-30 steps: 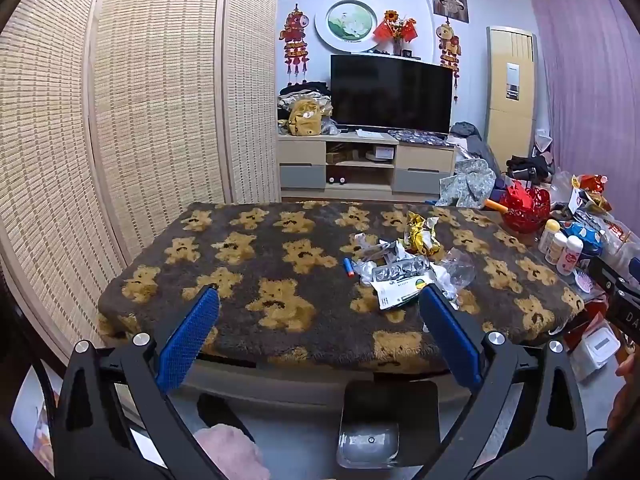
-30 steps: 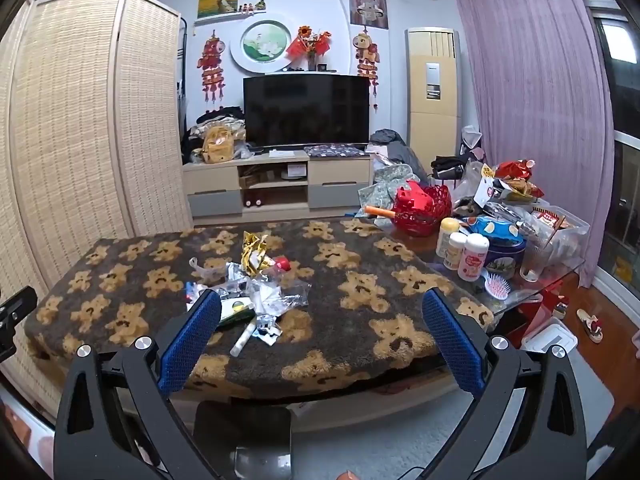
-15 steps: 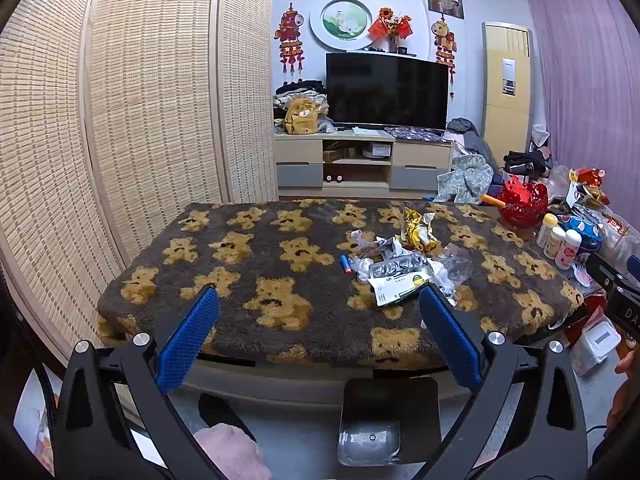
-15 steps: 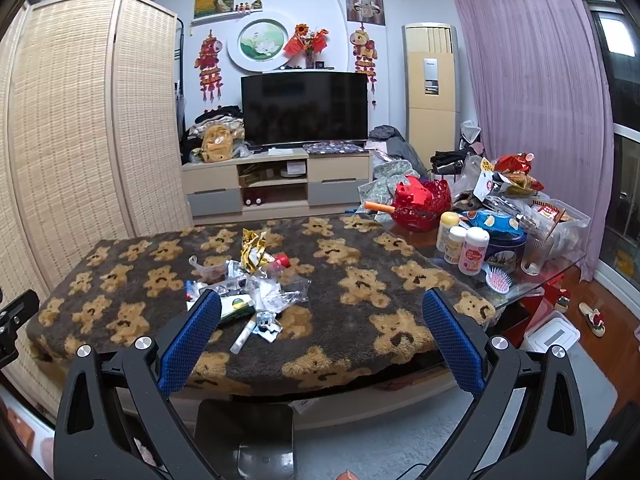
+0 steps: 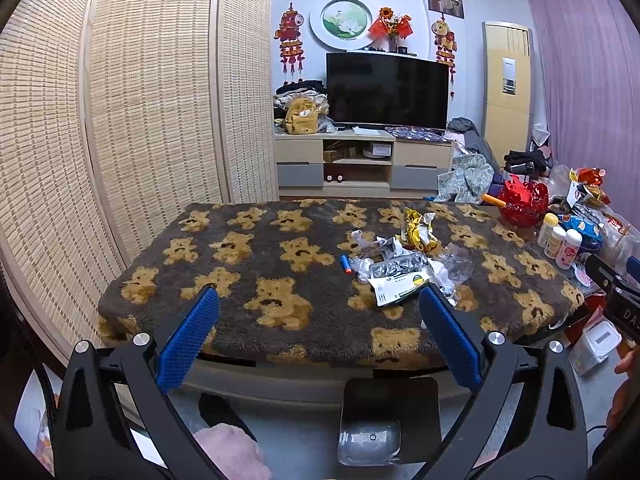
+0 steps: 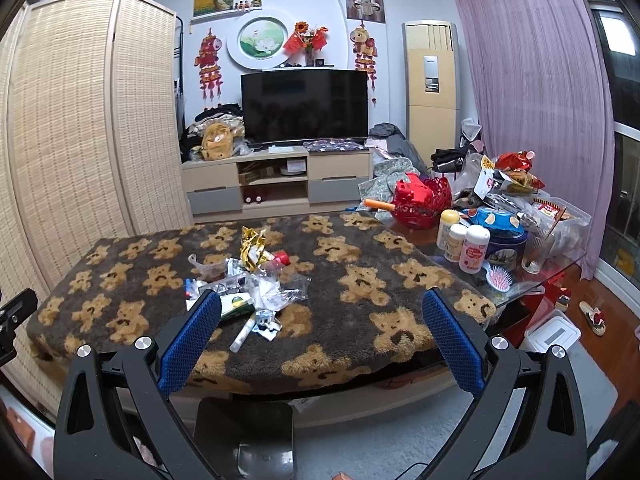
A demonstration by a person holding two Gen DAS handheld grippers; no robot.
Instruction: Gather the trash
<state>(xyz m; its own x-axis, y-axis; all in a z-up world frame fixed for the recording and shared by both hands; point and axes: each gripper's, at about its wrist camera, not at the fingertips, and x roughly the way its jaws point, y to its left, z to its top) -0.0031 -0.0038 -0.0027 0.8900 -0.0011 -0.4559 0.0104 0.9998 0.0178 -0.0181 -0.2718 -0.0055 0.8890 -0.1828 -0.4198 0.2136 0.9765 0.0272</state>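
Note:
A pile of trash (image 5: 404, 264) lies on the bear-print blanket (image 5: 256, 264) that covers the table: a gold foil wrapper (image 5: 416, 228), a white and green packet (image 5: 400, 290), clear plastic (image 5: 456, 260), a blue cap (image 5: 345, 264). The right wrist view shows the same pile (image 6: 248, 280) with the gold wrapper (image 6: 254, 250), a red cap (image 6: 282, 258) and a white tube (image 6: 243, 334). My left gripper (image 5: 318, 312) is open and empty, short of the table's near edge. My right gripper (image 6: 320, 312) is open and empty, also short of the table.
Bottles (image 6: 464, 246), a tin (image 6: 504, 246), a hairbrush (image 6: 498, 276) and a red basket (image 6: 420, 204) crowd the table's right end. A woven screen (image 5: 100, 140) stands at the left. A white bin (image 6: 552, 334) sits on the floor at the right. A TV unit (image 6: 280, 182) stands behind.
Both grippers have drawn back and risen a little, so the table and trash pile sit slightly lower and farther in view. Both stay open.

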